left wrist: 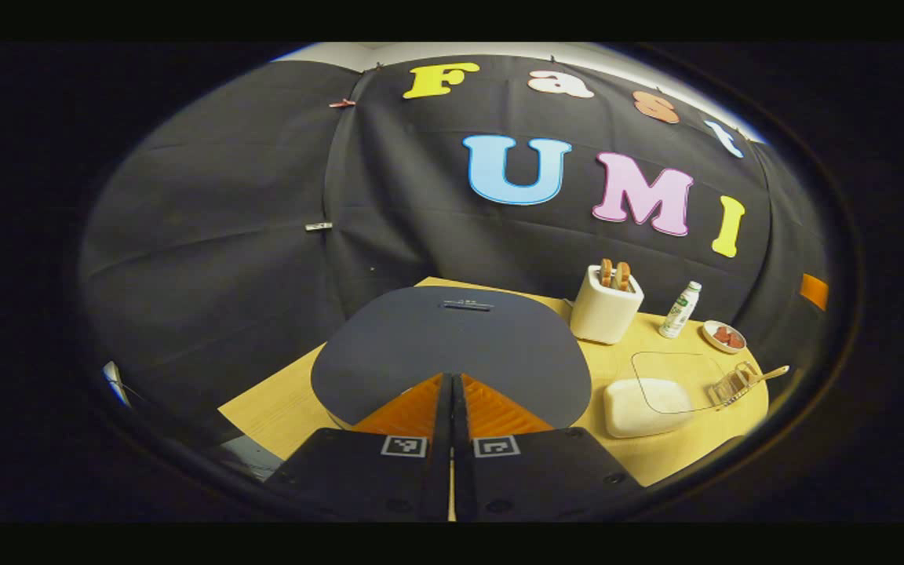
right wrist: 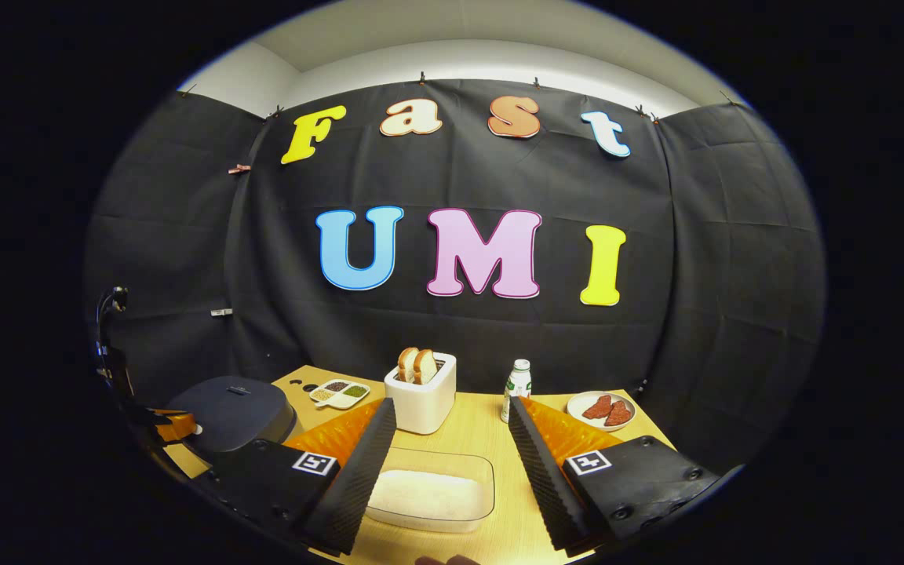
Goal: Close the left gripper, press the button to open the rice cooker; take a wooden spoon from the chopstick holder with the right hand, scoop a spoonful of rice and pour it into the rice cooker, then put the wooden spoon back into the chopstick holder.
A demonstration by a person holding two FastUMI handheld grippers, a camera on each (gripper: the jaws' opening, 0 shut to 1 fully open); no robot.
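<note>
The rice cooker (left wrist: 452, 345) is dark grey with its lid down, right in front of my left gripper (left wrist: 452, 382). That gripper is shut with nothing between its fingers, and its tips hang over the lid's near edge. In the right gripper view the cooker (right wrist: 234, 408) sits at the far left with the left gripper (right wrist: 173, 426) at its front. A clear chopstick holder (left wrist: 729, 386) at the right edge holds a wooden spoon (left wrist: 766, 375). A clear box of white rice (right wrist: 430, 490) lies just below and between the fingers of my open right gripper (right wrist: 450, 404).
A white toaster (right wrist: 421, 396) holding bread stands mid-table on the wooden table (right wrist: 483, 439). Beside it are a small white bottle (right wrist: 516, 388) and a plate of reddish pieces (right wrist: 599, 408). A small divided tray of grains (right wrist: 338, 391) lies behind the cooker.
</note>
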